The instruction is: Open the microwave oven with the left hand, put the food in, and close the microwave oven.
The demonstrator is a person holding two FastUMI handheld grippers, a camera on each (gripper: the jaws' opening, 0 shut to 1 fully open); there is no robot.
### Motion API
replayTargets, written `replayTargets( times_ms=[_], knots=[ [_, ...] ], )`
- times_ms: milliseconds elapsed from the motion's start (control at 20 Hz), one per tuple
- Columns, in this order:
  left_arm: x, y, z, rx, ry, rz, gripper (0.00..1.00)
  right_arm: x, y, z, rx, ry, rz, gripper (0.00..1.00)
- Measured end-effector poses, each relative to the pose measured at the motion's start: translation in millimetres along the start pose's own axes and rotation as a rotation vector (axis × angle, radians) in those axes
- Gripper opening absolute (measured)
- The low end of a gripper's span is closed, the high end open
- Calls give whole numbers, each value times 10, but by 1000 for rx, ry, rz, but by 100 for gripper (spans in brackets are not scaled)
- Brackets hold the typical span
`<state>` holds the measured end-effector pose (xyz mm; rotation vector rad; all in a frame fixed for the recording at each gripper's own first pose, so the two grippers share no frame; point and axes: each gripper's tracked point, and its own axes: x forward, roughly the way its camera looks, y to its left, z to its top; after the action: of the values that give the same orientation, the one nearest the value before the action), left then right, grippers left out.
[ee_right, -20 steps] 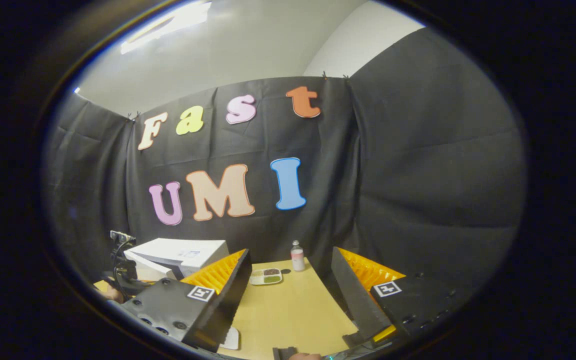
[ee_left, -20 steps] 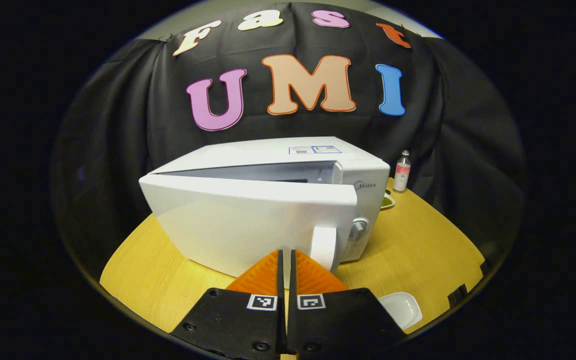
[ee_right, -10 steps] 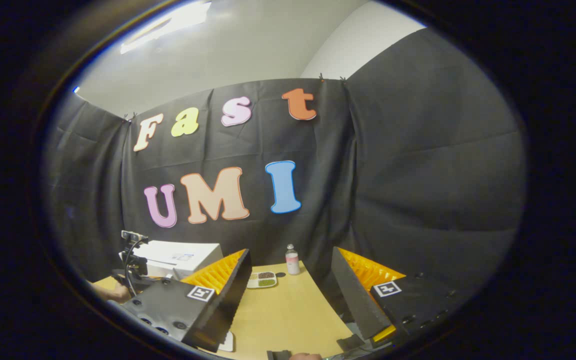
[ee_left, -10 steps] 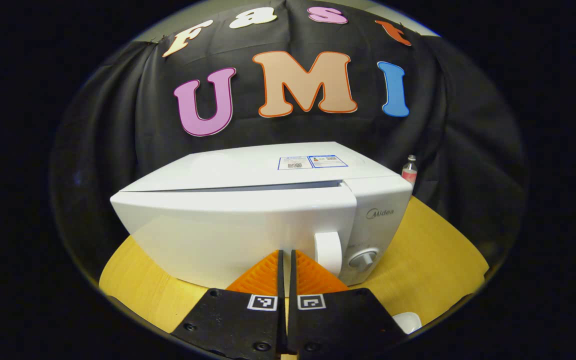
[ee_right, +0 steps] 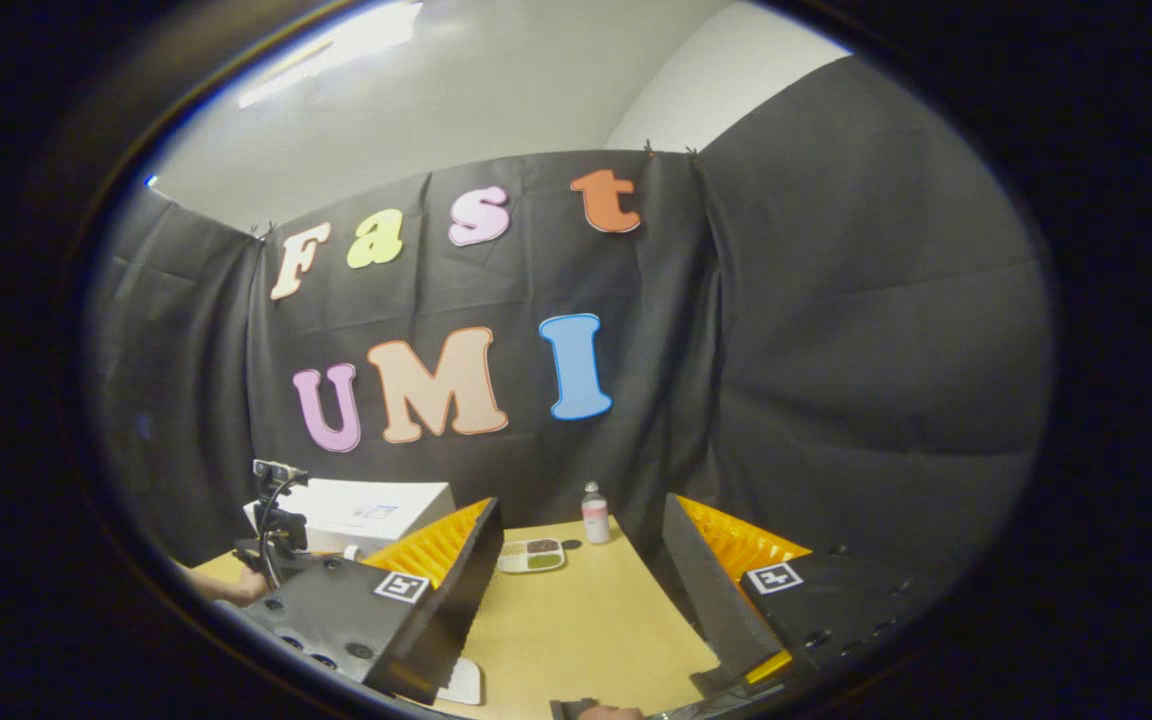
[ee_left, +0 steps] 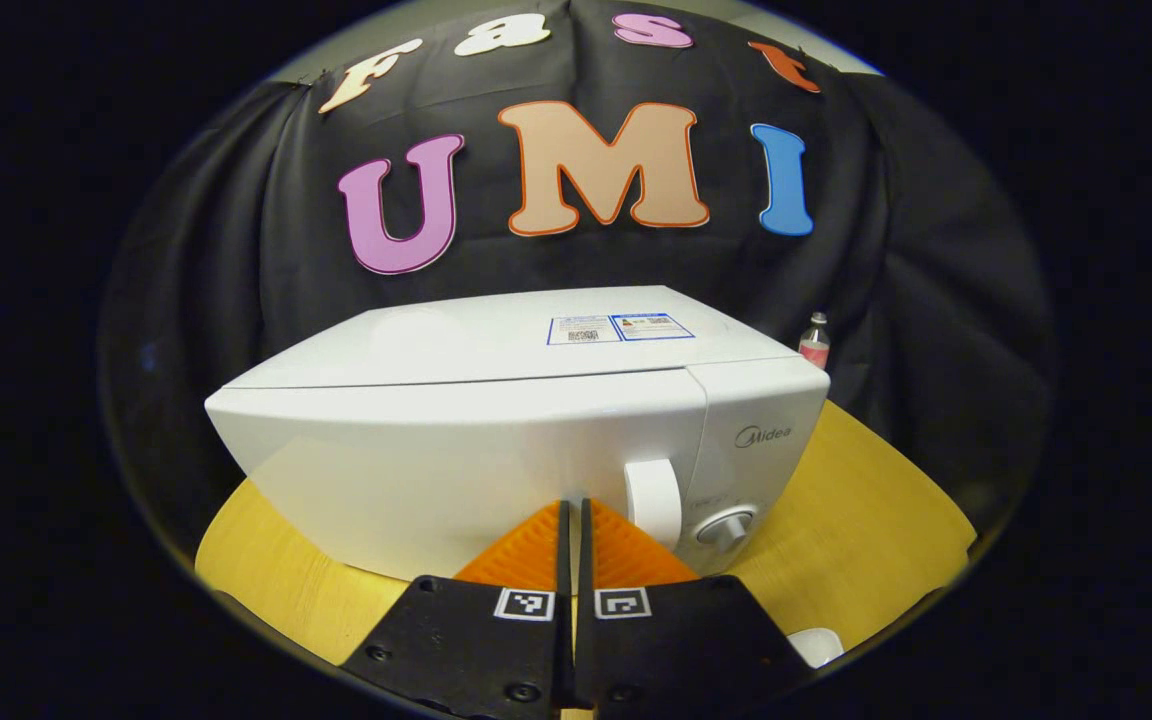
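The microwave oven (ee_left: pixel 536 420) sat on the tabletop (ee_left: pixel 866 510) in the left gripper view, its door flush with the body. My left gripper (ee_left: pixel 572 520), fingers pressed together, touched or nearly touched the door just beside the handle (ee_left: pixel 653 500). I judged closing done; next called for backing off. In the right gripper view, my right gripper (ee_right: pixel 581 560) stood spread and empty, the oven far left, a food tray (ee_right: pixel 530 554) ahead.
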<state>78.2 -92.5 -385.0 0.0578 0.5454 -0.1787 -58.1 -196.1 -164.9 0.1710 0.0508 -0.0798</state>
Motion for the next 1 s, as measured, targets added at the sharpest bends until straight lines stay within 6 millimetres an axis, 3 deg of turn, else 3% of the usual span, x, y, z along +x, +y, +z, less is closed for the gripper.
replayTargets(
  times_ms=[200, 400, 450, 550, 600, 650, 800, 1000],
  knots=[
    [-278, -53, 38, 6, -28, -45, 0, -6, 186, -34, -1, 0, 10, 90],
    [-805, -91, 265, -29, -92, -123, 0, 69, 445, -69, 6, 0, 28, 90],
    [-921, -136, 324, -54, -104, -159, 17, 98, 531, -79, 11, 0, 36, 90],
    [-1178, -52, 503, -71, -149, -173, 100, 162, 708, -96, 16, 0, 57, 90],
    [-1290, 11, 573, -53, -156, -164, 96, 191, 808, -98, 17, 0, 70, 90],
    [-1405, 76, 662, -40, -171, -159, 95, 209, 916, -93, 16, 0, 87, 99],
    [-1736, 298, 1045, -66, -239, -127, 94, 273, 1207, -67, 1, -5, 130, 99],
    [-2181, 845, 1513, -175, -323, 0, 95, 349, 1534, -11, 10, -16, 158, 99]
  ],
)
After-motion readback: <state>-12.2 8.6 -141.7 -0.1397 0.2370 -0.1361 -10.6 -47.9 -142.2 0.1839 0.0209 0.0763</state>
